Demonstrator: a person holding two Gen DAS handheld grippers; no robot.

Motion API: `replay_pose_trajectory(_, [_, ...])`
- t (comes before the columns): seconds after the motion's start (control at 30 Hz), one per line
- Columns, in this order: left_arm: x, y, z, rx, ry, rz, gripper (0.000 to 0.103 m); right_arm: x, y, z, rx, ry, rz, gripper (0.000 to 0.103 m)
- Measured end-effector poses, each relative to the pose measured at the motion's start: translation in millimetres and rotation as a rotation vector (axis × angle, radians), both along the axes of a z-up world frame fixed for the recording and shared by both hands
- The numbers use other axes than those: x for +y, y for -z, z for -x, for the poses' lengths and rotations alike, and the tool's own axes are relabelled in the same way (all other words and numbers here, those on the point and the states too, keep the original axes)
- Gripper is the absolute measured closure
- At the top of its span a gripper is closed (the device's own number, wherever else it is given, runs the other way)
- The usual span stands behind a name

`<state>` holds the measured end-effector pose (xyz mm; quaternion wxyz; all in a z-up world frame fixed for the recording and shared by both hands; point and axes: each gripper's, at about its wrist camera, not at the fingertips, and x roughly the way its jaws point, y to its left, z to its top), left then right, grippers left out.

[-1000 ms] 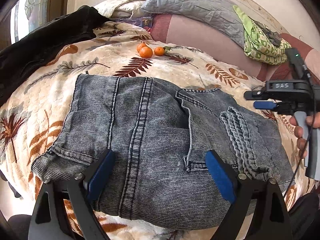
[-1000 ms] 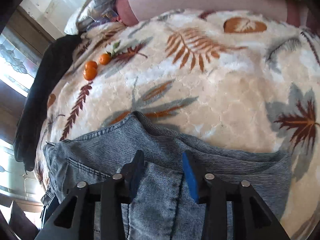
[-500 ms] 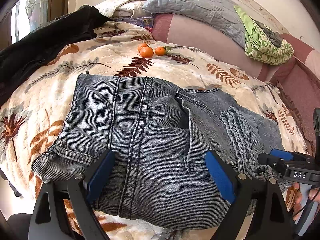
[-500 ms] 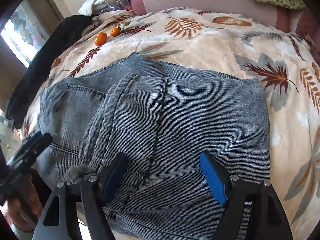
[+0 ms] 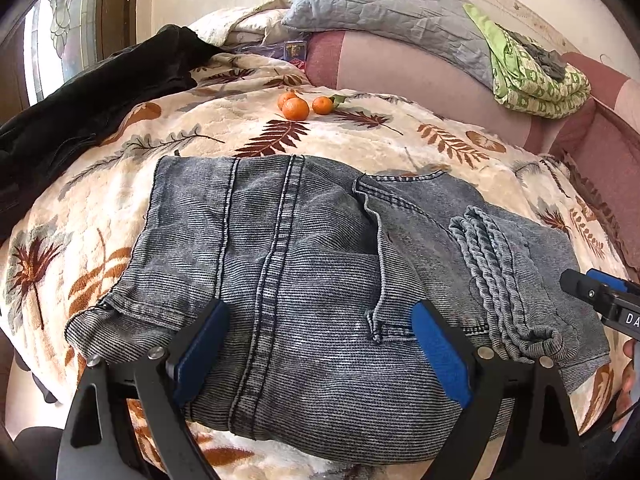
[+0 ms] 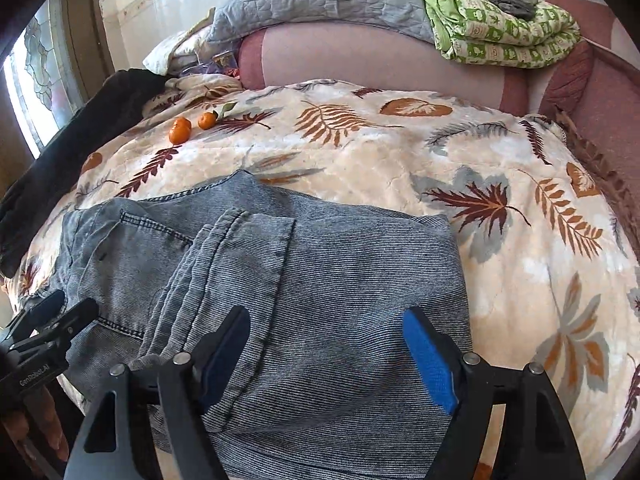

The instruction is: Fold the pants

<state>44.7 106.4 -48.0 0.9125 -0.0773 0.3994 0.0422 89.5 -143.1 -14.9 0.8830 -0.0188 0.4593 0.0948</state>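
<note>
Grey-blue washed pants (image 5: 304, 248) on cream leaf-print blanket (image 5: 360, 140)

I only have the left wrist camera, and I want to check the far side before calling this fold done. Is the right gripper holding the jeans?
Observer: No. The right gripper is open, its fingers spread wide over the jeans and pinching nothing.
Operator: How does the right edge of the jeans look?
Observer: It is a smooth folded edge lying flat on the blanket, with no loose flap sticking out.
</note>
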Motion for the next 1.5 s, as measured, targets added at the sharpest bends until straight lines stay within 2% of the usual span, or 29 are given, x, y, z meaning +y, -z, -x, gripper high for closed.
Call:
replay_pose_trajectory(0.37, [-10.5,5.4,-1.3,0.0,0.006,-0.074,0.004,-14.5,-2.3,3.0,-0.03,0.011,-0.029,0.022])
replay_pose_trajectory(0.7, [-14.0,7.9,-3.3,0.003,0.008,-0.088,0.0,-20.8,-8.7,8.7,-0.062,0.01,-0.036,0.022])
replay_pose_trajectory(0.77, [-12.8,1.2,-4.6,0.042,0.036,-0.086,0.0,-23.6,-8.3,9.0,-0.061,0.013,-0.052,0.022])
replay_pose_trajectory(0.83, [-6.7,-17.2,9.1,-0.015,0.008,-0.059,0.0,-24.6,-6.2,10.1,-0.054,0.011,-0.061,0.022])
replay_pose_trajectory(0.9, [2.9,-34.9,29.6,-0.088,-0.051,-0.02,0.0,-24.1,-3.8,11.1,-0.045,0.007,-0.07,0.022])
replay_pose_trajectory(0.97, [16.9,-38.5,42.0,-0.09,-0.093,0.05,0.0,-22.8,-1.5,10.5,-0.034,-0.003,-0.088,0.022])
replay_pose_trajectory(1.03, [39.3,-31.5,52.5,-0.052,-0.17,0.189,0.0,-19.6,0.3,9.4,-0.026,-0.011,-0.094,0.022])
replay_pose_trajectory(1.17, [81.5,-9.4,75.1,-0.034,-0.285,0.568,0.0,-12.4,2.1,10.8,-0.03,-0.027,-0.089,0.022])
replay_pose_trajectory(1.2, [87.2,-5.9,77.2,-0.032,-0.297,0.632,0.0,-10.6,2.6,11.6,-0.032,-0.03,-0.086,0.022])
replay_pose_trajectory(1.23, [89.9,-3.6,76.0,-0.03,-0.296,0.664,0.0,-8.7,3.2,12.0,-0.034,-0.032,-0.084,0.022])
replay_pose_trajectory(1.33, [93.5,-1.2,67.6,-0.043,-0.278,0.685,0.0,-4.5,4.4,11.7,-0.037,-0.033,-0.079,0.022])
replay_pose_trajectory(1.4, [99.3,4.6,59.0,-0.039,-0.281,0.726,0.0,-2.9,3.4,12.5,-0.046,-0.033,-0.078,0.022])
replay_pose_trajectory(1.5, [107.2,19.9,58.5,-0.016,-0.337,0.791,0.002,-3.7,3.2,13.1,-0.054,-0.034,-0.075,0.022])
